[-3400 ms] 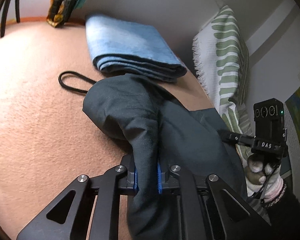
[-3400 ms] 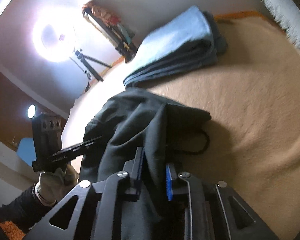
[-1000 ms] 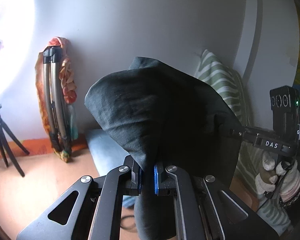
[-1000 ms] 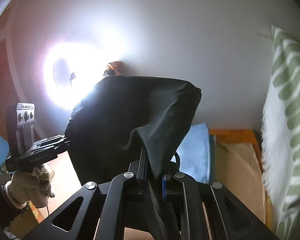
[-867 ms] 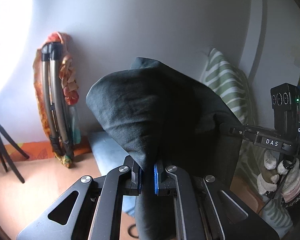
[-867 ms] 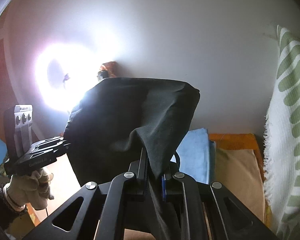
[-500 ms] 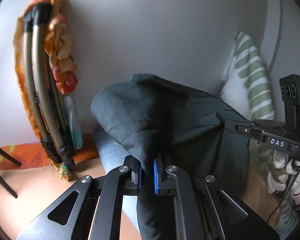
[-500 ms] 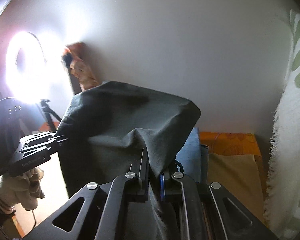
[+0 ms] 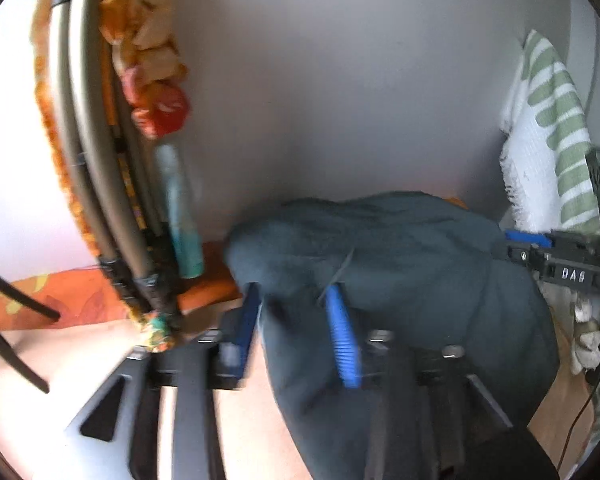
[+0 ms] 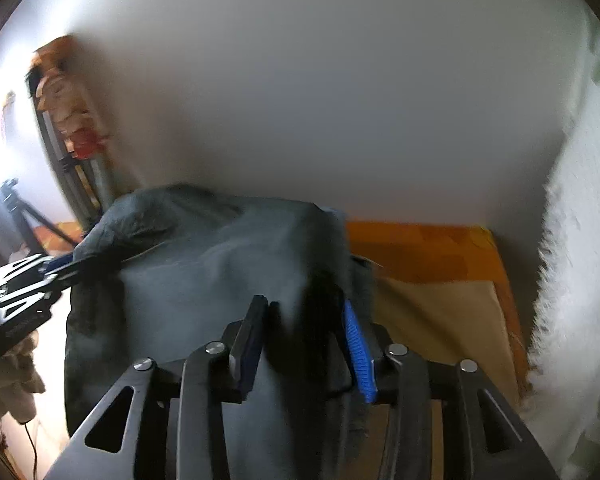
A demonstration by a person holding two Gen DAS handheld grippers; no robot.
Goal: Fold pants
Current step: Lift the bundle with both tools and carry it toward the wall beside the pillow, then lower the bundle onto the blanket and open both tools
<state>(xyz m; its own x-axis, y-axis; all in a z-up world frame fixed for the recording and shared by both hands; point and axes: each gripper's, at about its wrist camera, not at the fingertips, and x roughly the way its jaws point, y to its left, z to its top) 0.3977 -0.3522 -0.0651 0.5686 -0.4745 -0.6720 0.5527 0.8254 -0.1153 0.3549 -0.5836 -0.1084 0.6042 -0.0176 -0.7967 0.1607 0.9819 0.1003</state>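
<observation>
Pants (image 9: 412, 264) hang bunched between my two sets of fingers, upper edge slumping down near the wall and just over the tan bed cover (image 10: 440, 312); striped pillow (image 9: 548, 136) stands off to my right.

Left fingers (image 9: 296, 324): spreading, half open, blue pads clear of the cloth on the outer side, fabric loose in the gap. Right fingers (image 10: 304, 340): same, spreading, cloth draped between them, no pinch visible.

Step as I read it: dropping the folded edge. To do it well:
- open both sides together so the edge lands square
- pull straight back, don't drag the fold
- watch the drawstring (image 9: 336, 276), it may snag my left pad

Frames blurred; how the fold lies, I cannot tell.
</observation>
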